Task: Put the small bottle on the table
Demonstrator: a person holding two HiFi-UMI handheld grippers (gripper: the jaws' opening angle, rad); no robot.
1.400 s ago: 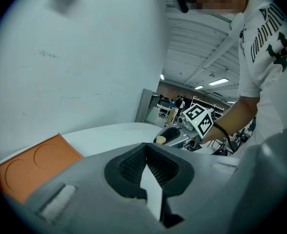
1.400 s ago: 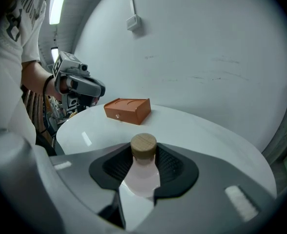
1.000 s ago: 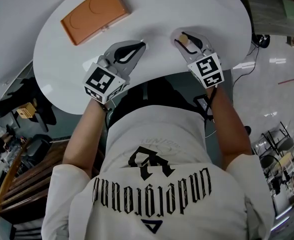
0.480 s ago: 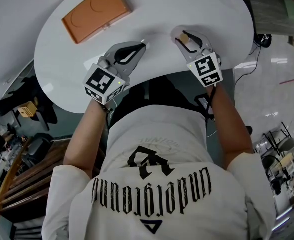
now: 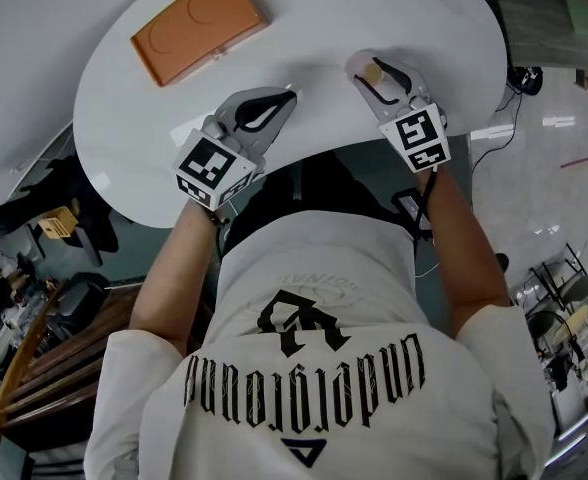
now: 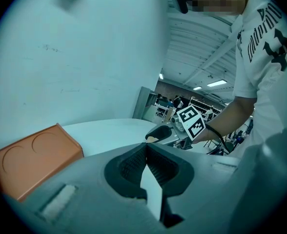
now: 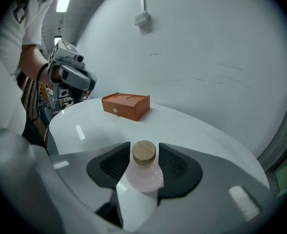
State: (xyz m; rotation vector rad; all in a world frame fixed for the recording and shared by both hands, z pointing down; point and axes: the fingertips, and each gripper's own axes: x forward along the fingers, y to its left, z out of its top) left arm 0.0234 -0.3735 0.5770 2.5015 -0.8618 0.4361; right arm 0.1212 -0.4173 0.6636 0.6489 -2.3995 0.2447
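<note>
Right gripper view gives us the small bottle, pale with a wooden stopper. It stands upright on the white table close to its near edge, between the fingers of the right gripper. Those fingers have just been opening and stand apart on either side of it, not clamping it. We see the left gripper by the same edge, its fingers together on nothing. An orange box lies toward the far edge.

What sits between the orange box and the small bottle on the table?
Nothing: only bare white table between the orange box and the small bottle, clearest in the right gripper view.
</note>
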